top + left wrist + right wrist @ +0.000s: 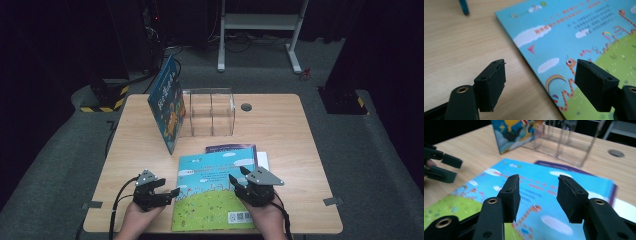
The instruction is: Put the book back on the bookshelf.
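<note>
A picture book with a blue sky and green grass cover (212, 192) lies flat at the table's front, on top of a purple book (232, 148). My left gripper (171, 189) hovers at the flat book's left edge, jaws open and pointing right; in the left gripper view that edge (529, 60) runs between its pads (492, 82) with nothing gripped. My right gripper (238, 178) is over the book's right part, open, and the cover (536, 185) shows through the gap between its jaws. The left gripper (451, 168) also appears at the left of the right gripper view.
A second blue book (167, 102) stands tilted against a clear plastic divider rack (210, 112) at the back middle of the wooden table (285, 130). A round cable hole (246, 106) lies right of the rack. A white frame (260, 30) stands on the floor beyond.
</note>
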